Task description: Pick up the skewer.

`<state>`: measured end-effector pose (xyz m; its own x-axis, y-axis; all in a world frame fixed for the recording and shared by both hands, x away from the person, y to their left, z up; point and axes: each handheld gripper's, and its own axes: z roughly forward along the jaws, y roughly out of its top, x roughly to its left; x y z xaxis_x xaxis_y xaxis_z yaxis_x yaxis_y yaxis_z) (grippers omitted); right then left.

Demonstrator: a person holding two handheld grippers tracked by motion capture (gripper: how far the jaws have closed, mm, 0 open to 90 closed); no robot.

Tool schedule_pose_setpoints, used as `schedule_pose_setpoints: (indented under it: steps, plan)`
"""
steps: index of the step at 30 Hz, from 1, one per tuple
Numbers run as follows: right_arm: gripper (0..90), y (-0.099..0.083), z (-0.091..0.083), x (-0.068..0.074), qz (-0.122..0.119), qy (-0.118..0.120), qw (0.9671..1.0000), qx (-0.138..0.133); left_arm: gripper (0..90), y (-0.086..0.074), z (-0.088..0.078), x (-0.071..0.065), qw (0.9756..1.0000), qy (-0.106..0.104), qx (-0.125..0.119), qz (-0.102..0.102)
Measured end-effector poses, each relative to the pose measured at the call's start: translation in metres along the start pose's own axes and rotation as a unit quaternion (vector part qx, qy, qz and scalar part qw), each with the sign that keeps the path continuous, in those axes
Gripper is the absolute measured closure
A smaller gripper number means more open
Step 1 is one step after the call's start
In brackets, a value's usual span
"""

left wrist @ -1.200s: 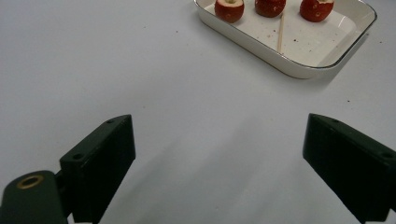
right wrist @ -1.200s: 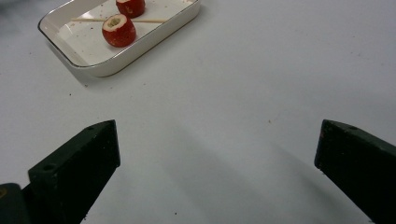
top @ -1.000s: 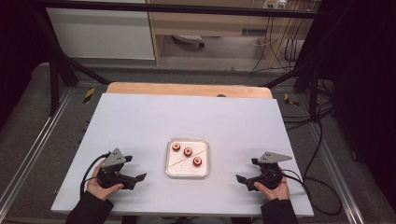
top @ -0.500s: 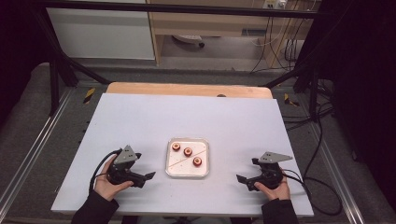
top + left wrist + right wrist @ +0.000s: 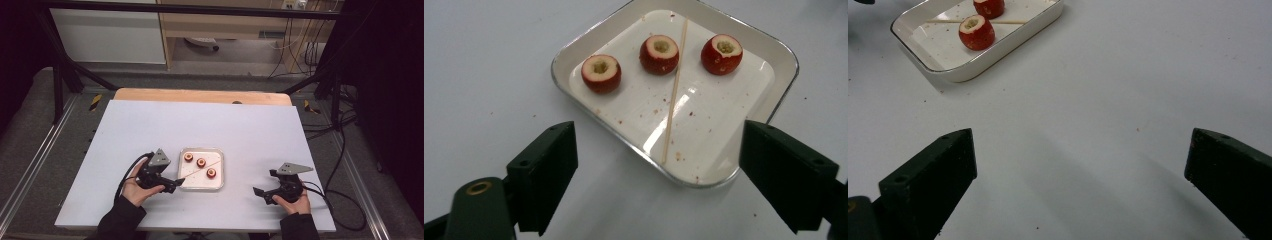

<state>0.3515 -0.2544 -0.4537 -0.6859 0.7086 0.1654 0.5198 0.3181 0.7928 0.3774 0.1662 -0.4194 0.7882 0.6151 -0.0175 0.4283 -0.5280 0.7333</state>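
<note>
Skewer [image 5: 675, 85]: a thin wooden stick lying flat in the white tray [image 5: 784, 75], running from the far rim to the near rim and passing between the middle and right of three hollowed red fruits [image 5: 659, 54]. The tray sits near the front middle of the table [image 5: 150, 125]. Left gripper [image 5: 176, 182]: at the tray's left edge, jaws wide apart with nothing between them; they have just been closing a little. Its own view looks over the near rim at the skewer's near end. Right gripper [image 5: 257, 191]: rests on the table well right of the tray, jaws spread wide and empty.

Step in hand, as judged: reaching for the skewer. To do it well, bring the left jaws down astride the stick's near end, clear of the rim, across its length rather than along it. Close slowly, since so thin a stick may roll or slip from the pads. Avoid nudging the fruits.
</note>
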Motion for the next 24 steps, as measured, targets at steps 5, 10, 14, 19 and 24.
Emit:
schedule_pose_setpoints:
  steps: [5, 10, 14, 19, 24]
  plan:
    - [0.8, 0.000, 0.000, 0.000, 0.000, 0.001, 1.0000, 0.002, 26.0, 0.014, 0.019, -0.005, 0.9999, -0.005, 0.012, 0.003]
    - [0.8, 0.000, 0.001, 0.000, -0.002, 0.000, 1.0000, 0.003, 38.0, 0.019, 0.034, -0.008, 0.9995, -0.003, 0.029, 0.014]
    - [0.9, 0.000, 0.000, 0.000, -0.001, 0.000, 1.0000, 0.003, 49.0, 0.019, 0.040, -0.007, 0.9994, -0.006, 0.033, 0.009]
    - [0.9, 0.000, 0.001, 0.000, 0.000, 0.000, 1.0000, 0.006, 60.1, 0.016, 0.046, -0.006, 0.9988, -0.008, 0.045, 0.015]
    - [0.9, 0.000, 0.000, 0.000, -0.002, 0.000, 1.0000, 0.006, 68.2, 0.015, 0.049, -0.007, 0.9991, -0.015, 0.038, 0.014]
